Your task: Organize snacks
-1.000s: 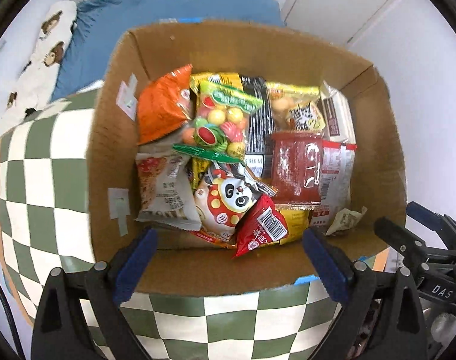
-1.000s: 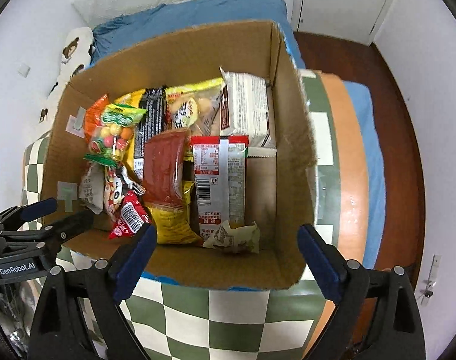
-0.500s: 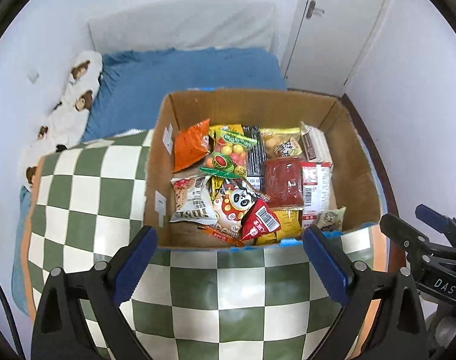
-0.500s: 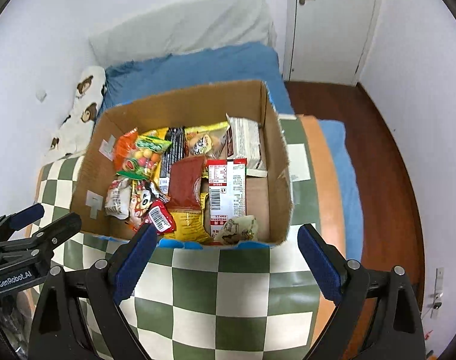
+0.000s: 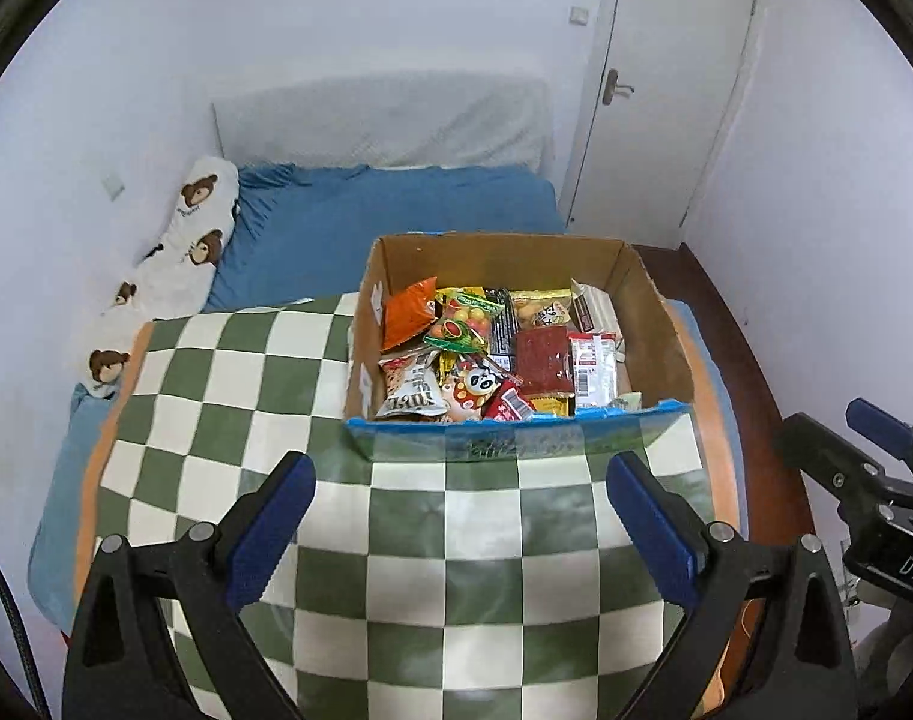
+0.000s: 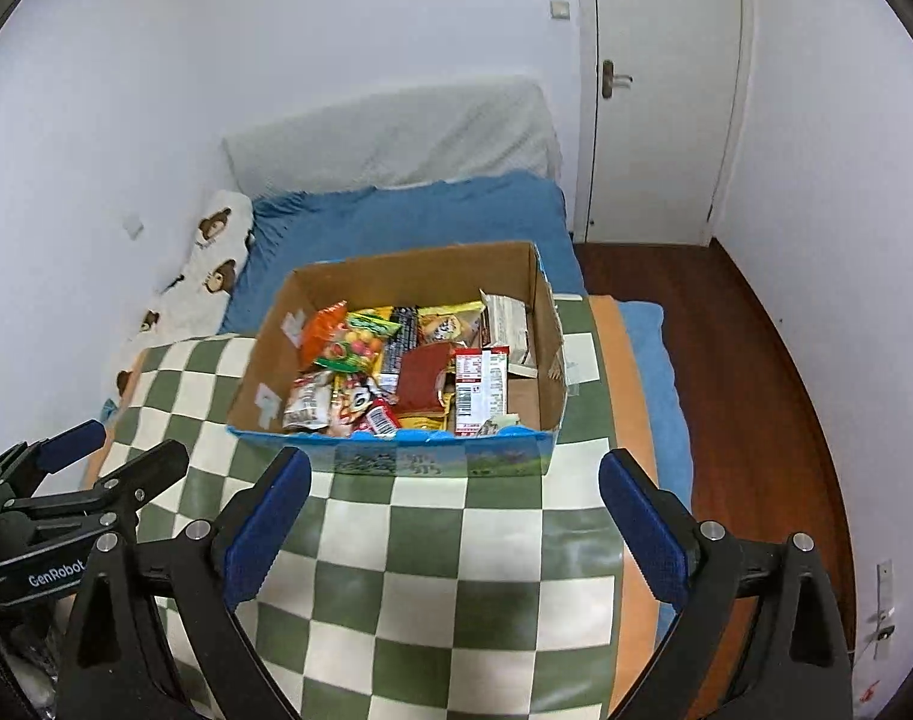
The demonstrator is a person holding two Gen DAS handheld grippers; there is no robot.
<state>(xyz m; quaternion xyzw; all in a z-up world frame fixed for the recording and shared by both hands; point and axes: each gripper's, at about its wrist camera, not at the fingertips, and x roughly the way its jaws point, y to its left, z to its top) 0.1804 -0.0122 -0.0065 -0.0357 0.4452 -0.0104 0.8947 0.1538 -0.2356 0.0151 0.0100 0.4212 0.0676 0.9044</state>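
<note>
A cardboard box point(image 5: 666, 336) stands at the far right of the green-and-white checked table point(image 5: 228, 396). It holds several snack packets, among them an orange bag point(image 5: 408, 318), a panda packet point(image 5: 477, 387) and a dark red packet point(image 5: 543, 357). The box also shows in the right wrist view point(image 6: 549, 324). My left gripper point(image 5: 459, 525) is open and empty, well back from the box. My right gripper point(image 6: 453, 525) is open and empty, also back from the box. Each gripper shows at the edge of the other's view.
A bed with a blue sheet point(image 5: 396, 210) and a bear-print pillow point(image 5: 180, 252) lies behind the table. A white door point(image 6: 666, 90) is at the back right. Dark wood floor point(image 6: 750, 360) runs along the right of the table.
Both grippers have pulled back and up from the box; it looks much smaller and the room now shows. Both stay open and empty.
</note>
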